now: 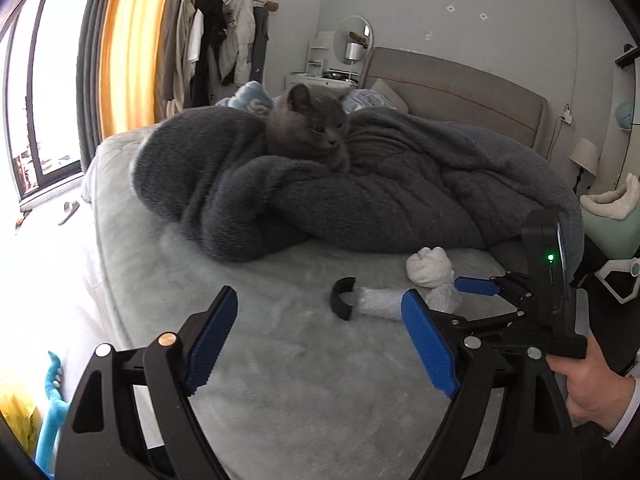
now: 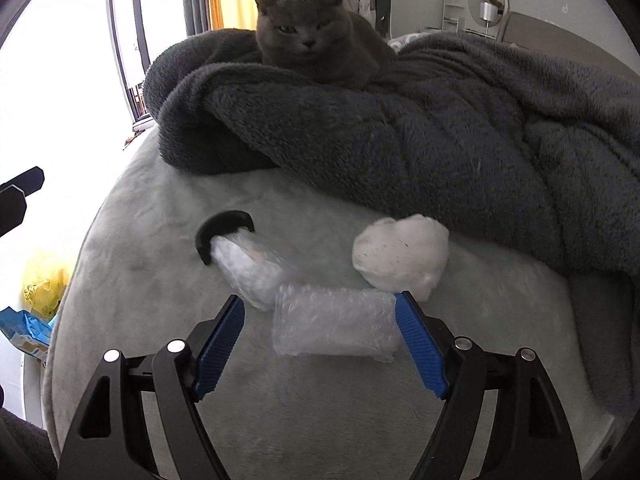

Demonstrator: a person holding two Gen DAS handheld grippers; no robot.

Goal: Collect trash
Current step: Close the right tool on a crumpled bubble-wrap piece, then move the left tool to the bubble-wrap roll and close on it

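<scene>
Trash lies on the pale bed cover (image 1: pixel 280 380) in front of a dark blanket. It is a black curved piece (image 2: pixel 224 226) stuck on a bubble-wrap roll (image 2: pixel 244 272), a second bubble-wrap roll (image 2: pixel 334 322) and a white crumpled wad (image 2: pixel 400 256). My right gripper (image 2: pixel 320 298) is open around the second roll: the right pad is at its end and the left pad is apart from it. My left gripper (image 1: pixel 320 296) is open and empty, short of the black piece (image 1: pixel 344 296). In the left wrist view a hand (image 1: pixel 588 384) holds the right gripper, with one blue finger (image 1: pixel 478 285) beside the wad (image 1: pixel 430 266).
A grey cat (image 2: pixel 308 40) lies on the heaped dark blanket (image 2: pixel 440 140) just behind the trash. Beyond the bed's left edge are a yellow bag (image 2: pixel 44 280) and a blue packet (image 2: pixel 28 332) on the floor. A headboard (image 1: pixel 460 92) and a window (image 1: pixel 36 100) are farther off.
</scene>
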